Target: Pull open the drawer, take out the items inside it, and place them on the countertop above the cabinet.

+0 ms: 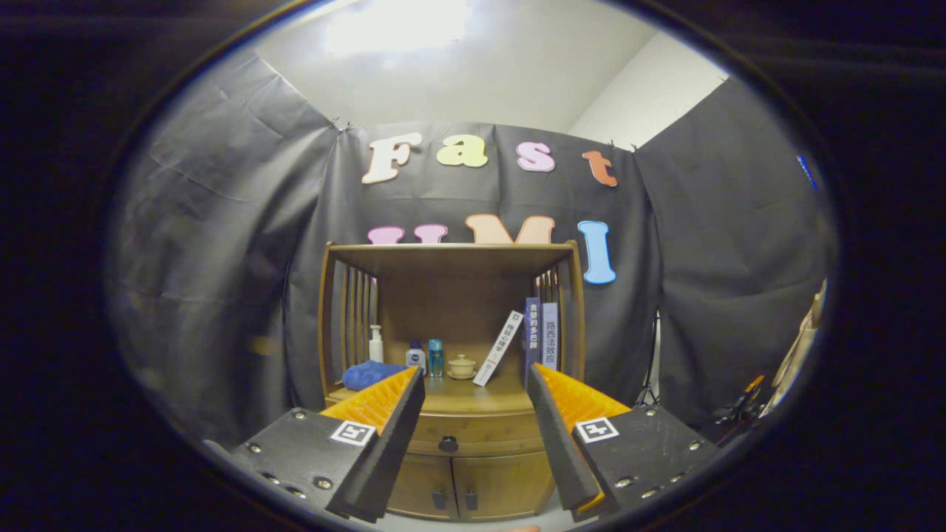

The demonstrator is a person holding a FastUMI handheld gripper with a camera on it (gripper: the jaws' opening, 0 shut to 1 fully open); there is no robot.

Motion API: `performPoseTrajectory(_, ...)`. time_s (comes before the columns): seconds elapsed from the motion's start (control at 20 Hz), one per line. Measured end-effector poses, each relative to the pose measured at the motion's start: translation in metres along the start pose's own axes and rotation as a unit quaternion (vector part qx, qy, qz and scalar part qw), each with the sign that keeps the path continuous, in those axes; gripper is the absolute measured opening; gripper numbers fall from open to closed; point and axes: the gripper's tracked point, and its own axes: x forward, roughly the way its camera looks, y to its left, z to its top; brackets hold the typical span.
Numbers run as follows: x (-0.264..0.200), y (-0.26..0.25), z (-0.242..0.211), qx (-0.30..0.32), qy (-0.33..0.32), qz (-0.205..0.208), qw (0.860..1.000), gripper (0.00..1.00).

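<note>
In the gripper view the gripper (477,384) points straight at a wooden cabinet (452,384) standing against the dark booth wall, and its two fingers (392,436) stand wide apart with nothing between them, rising from the lower left and lower right of the frame. Between the fingers and well beyond them lies the drawer (473,437), closed, with a dark round knob (448,444) at its middle, low in the centre of the frame. Under the drawer are two cupboard doors (465,484), each with a small dark handle near the middle seam. Just above the drawer runs the countertop (473,399), inside an open shelf bay with slatted sides. On it, from left to right, are a folded blue cloth (367,374) partly behind the left finger, a white pump bottle (376,344), a small white-and-blue bottle (415,357), a teal bottle (435,357), a cream lidded cup on a saucer (462,366), a white book leaning to the right (498,348), and two upright books (541,334) against the right slats. What is inside the drawer cannot be seen.
</note>
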Motion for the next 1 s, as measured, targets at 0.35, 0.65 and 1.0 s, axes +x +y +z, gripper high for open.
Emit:
performPoseTrajectory(0.35,0.011,-0.001,-0.012,-0.006,0.012,-0.015,1.000,0.83)
performPoseTrajectory(0.65,0.063,0.009,-0.059,-0.009,0.054,-0.033,0.998,0.83)
performPoseTrajectory(1.0,0.125,0.056,-0.182,-0.004,0.173,0.000,0.985,0.84)
